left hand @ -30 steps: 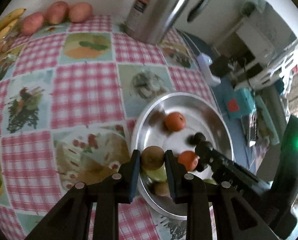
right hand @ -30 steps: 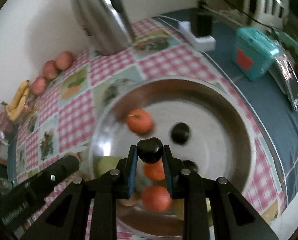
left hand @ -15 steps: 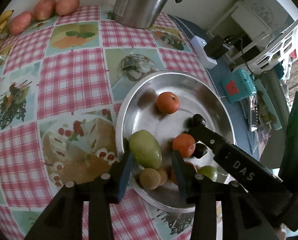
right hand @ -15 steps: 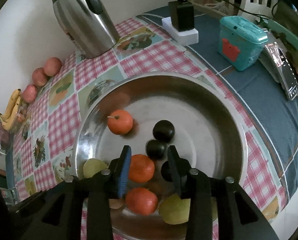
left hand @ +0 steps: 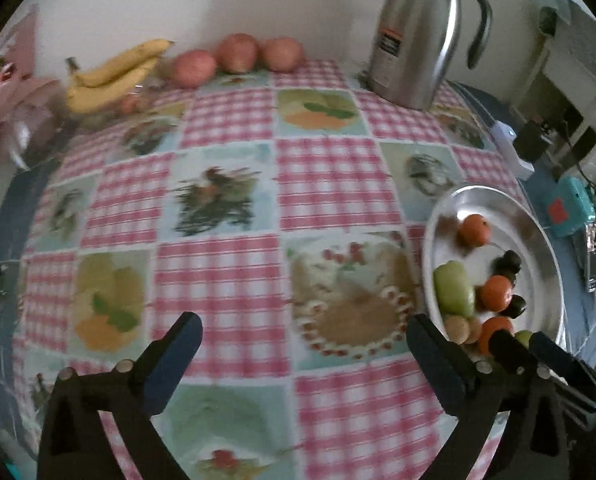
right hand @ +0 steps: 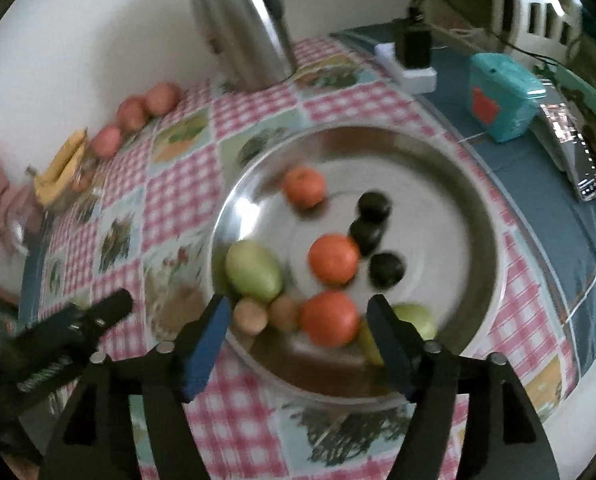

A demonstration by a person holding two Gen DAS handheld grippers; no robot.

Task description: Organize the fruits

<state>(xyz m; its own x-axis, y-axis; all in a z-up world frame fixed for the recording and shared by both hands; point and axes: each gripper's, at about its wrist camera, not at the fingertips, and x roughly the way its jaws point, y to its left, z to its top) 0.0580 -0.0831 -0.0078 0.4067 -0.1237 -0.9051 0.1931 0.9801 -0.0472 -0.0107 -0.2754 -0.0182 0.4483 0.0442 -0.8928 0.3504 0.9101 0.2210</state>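
A steel bowl (right hand: pixel 474 216) (left hand: pixel 538 236) holds three oranges (right hand: pixel 333 258), a green mango (right hand: pixel 253 270) (left hand: pixel 454 288), three dark plums (right hand: pixel 386 270), small brown fruits (right hand: pixel 249 316) and another green fruit (right hand: pixel 416 316). My right gripper (right hand: pixel 300 312) hangs over the bowl's near edge, its jaws opening, with nothing pressed between the pads. My left gripper (left hand: pixel 304 330) is over the checked tablecloth left of the bowl, jaws opening wide and empty. Bananas (left hand: pixel 113 72) and three red apples (left hand: pixel 235 56) lie along the far wall.
A steel thermos jug (left hand: pixel 418 36) stands at the back by the wall. A white power strip (right hand: pixel 408 66), a teal box (right hand: pixel 502 96) and a foil packet (right hand: pixel 574 156) lie on the blue cloth to the right. Pink items (left hand: pixel 1 96) sit at far left.
Both grippers let go of their fruit into the bowl and opened. The left gripper swung left and back from the bowl over the tablecloth; the right one pulled back to the bowl's near edge.
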